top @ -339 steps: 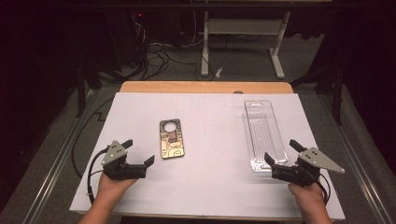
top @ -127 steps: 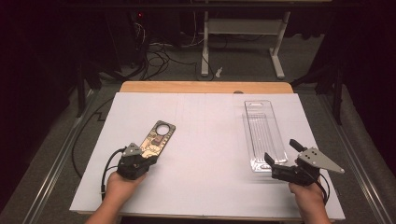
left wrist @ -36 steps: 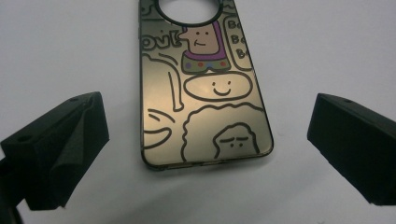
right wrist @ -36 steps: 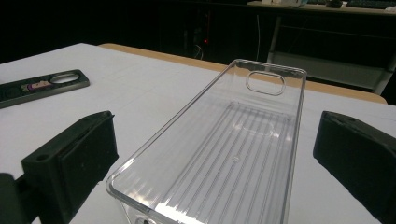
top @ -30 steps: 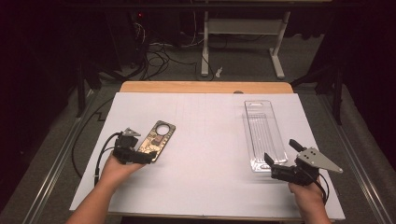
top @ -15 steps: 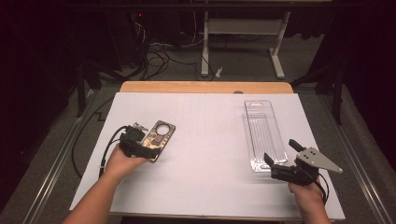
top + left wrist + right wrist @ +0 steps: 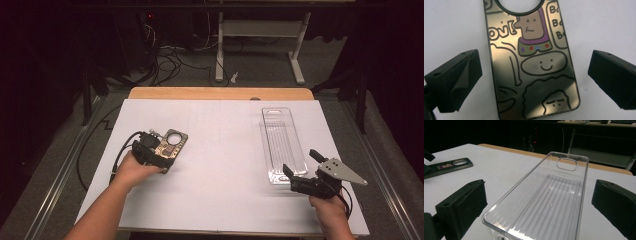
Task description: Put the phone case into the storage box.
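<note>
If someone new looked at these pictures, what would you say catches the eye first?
Probably the phone case printed with cartoon faces, lying flat on the white table at its left, with the left gripper open astride it. Next, the clear plastic tray at the table's right side, lying between the open jaws of the right gripper.

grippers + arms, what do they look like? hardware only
Left gripper and right gripper are black, each with two blocky black jaws with padded inner faces. The right carries a grey three-cornered plate. A black cable loops from the left. Forearms are bare, no sleeves or gloves.
</note>
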Available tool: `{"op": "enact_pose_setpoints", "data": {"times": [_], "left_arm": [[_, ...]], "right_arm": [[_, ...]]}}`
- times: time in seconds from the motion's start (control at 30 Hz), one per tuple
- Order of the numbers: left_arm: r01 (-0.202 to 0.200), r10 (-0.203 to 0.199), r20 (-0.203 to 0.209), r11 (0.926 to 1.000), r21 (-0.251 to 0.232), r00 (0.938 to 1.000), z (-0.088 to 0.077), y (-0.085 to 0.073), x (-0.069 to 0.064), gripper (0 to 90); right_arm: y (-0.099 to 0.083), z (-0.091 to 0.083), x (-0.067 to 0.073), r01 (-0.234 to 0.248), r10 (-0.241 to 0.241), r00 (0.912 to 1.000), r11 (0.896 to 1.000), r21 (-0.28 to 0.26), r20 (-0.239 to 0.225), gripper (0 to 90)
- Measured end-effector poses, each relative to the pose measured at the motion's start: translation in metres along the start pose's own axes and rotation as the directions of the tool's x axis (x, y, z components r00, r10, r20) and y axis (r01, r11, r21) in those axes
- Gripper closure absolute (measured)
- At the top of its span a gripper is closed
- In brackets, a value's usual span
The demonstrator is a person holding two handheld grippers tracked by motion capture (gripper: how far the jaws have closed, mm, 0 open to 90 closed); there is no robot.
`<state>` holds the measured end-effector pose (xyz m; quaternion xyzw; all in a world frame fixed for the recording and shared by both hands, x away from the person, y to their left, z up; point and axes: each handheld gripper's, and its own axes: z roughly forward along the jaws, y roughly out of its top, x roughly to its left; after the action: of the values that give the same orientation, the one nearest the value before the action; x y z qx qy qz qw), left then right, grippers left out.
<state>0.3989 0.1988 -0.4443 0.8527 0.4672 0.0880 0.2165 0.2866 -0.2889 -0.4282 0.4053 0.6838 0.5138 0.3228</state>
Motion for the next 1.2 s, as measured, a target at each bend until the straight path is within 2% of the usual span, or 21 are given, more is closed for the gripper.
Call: {"op": "enact_pose_setpoints", "data": {"times": [0.13, 0.43, 0.57, 0.67, 0.83, 1.07, 1.13, 1.2], "left_arm": [[-0.009, 0.009, 0.004, 0.9994, 0.033, 1.0, 0.001, 0.005, 0.0, 0.7], [0.001, -0.002, 0.002, 0.9941, 0.109, 1.0, 0.011, 0.009, 0.003, 0.9], [0.007, -0.008, 0.005, 0.9927, 0.121, 1.0, 0.013, 0.01, 0.003, 1.0], [-0.008, 0.01, -0.009, 0.9903, 0.139, 0.9999, 0.012, 0.012, 0.003, 0.9], [-0.015, 0.015, -0.002, 0.9901, 0.139, 0.9999, 0.01, 0.017, 0.001, 1.1], [-0.021, 0.023, -0.004, 0.9811, 0.192, 0.9997, 0.015, 0.018, 0.001, 1.5], [-0.036, 0.04, -0.016, 0.9767, 0.211, 0.9991, 0.015, 0.02, 0.0, 1.5], [-0.032, 0.034, -0.006, 0.9764, 0.214, 0.9994, 0.014, 0.023, 0.0, 1.9]], "right_arm": [[0.0, 0.0, 0.001, 0.006, -0.006, 1.0, 1.0, -0.003, 0.0, 0.3], [0.0, 0.001, 0.001, 0.01, -0.01, 1.0, 1.0, 0.001, -0.001, 0.2], [0.0, 0.001, 0.001, 0.011, -0.011, 0.9999, 1.0, 0.0, -0.003, 0.2], [0.0, 0.0, 0.001, 0.011, -0.011, 0.9999, 1.0, 0.0, -0.004, 0.2], [0.0, 0.0, 0.001, 0.011, -0.011, 0.9999, 1.0, 0.001, -0.005, 0.2], [0.0, 0.0, 0.001, 0.01, -0.01, 0.9999, 1.0, 0.0, -0.005, 0.3], [0.0, 0.0, 0.001, 0.01, -0.01, 0.9999, 1.0, 0.0, -0.006, 0.2], [0.0, 0.0, 0.001, 0.011, -0.011, 0.9999, 1.0, 0.001, -0.005, 0.2]]}}
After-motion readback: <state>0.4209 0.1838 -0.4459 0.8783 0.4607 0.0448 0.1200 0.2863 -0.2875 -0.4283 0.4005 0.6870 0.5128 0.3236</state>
